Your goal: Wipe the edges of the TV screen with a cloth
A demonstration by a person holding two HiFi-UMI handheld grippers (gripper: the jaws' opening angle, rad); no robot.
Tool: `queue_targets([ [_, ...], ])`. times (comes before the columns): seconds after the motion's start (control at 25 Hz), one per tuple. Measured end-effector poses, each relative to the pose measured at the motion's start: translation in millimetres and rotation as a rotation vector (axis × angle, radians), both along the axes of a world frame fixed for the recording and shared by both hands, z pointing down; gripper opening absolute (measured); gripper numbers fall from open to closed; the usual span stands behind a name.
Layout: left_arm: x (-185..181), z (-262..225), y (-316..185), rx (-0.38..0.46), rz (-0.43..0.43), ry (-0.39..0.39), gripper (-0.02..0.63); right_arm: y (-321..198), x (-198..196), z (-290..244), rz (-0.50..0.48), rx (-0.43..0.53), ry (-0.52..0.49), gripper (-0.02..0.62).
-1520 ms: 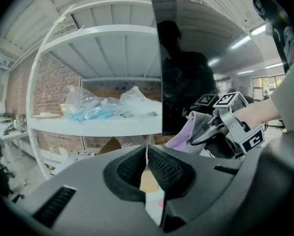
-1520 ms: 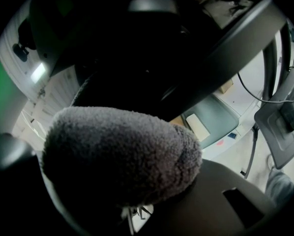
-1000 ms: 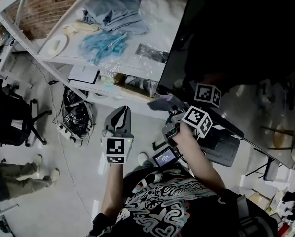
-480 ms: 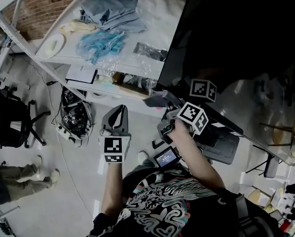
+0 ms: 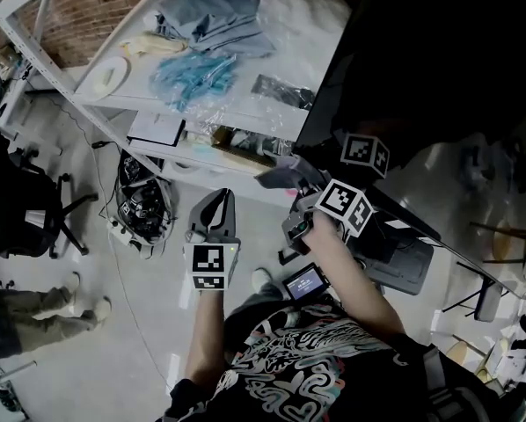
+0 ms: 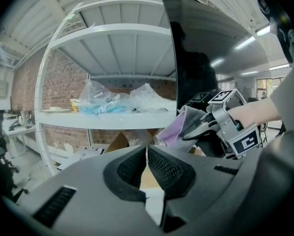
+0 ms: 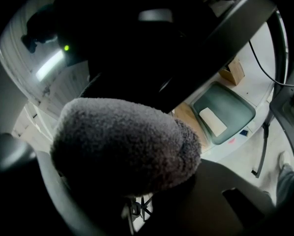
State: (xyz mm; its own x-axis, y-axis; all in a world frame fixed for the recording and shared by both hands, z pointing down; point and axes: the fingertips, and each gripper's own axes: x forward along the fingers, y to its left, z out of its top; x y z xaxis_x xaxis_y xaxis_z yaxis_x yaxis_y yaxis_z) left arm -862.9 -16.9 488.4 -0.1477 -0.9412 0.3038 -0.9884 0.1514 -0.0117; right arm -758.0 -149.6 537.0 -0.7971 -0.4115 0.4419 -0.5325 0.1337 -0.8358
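Note:
The TV screen [image 5: 439, 51] is a big black panel at the upper right of the head view. My right gripper [image 5: 285, 179] is shut on a fuzzy grey-purple cloth [image 5: 275, 178] and holds it at the TV's lower left corner. In the right gripper view the cloth [image 7: 122, 141] fills the jaws, under the TV's dark edge [image 7: 211, 48]. My left gripper [image 5: 214, 207] hangs shut and empty over the floor, left of the right one. The left gripper view shows the cloth [image 6: 174, 127] beside the TV screen [image 6: 201, 58].
A white shelf [image 5: 237, 117] left of the TV carries blue plastic bags [image 5: 193, 73] and folded fabric [image 5: 206, 16]. Cables [image 5: 144, 209] lie on the floor below it. An office chair [image 5: 34, 218] and a person's legs [image 5: 34, 315] are at the left. A grey base [image 5: 404, 258] sits under the TV.
Hardly anything has changed. The right gripper keeps the cloth at the TV's lower left corner and has shifted only slightly. The left gripper has stayed shut in place.

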Motion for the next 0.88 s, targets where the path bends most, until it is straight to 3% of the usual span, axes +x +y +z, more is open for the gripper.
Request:
queue_targets([
  [0.4,3.4,6.4,1.7,-0.004,0.013,0.022,0.026,38.8,-8.6,-14.7,-0.191,0.222,0.094,0.069],
  [0.68,23.0,21.9,-16.9,-0.03,0.091,0.03,0.026,44.0,29.8,-46.2,-0.236,0.623,0.253,0.069],
  [0.88,44.4,17.3,-31.1,-0.004,0.109,-0.009,0.026,38.0,73.4,-63.5,-0.212,0.761,0.341,0.069],
])
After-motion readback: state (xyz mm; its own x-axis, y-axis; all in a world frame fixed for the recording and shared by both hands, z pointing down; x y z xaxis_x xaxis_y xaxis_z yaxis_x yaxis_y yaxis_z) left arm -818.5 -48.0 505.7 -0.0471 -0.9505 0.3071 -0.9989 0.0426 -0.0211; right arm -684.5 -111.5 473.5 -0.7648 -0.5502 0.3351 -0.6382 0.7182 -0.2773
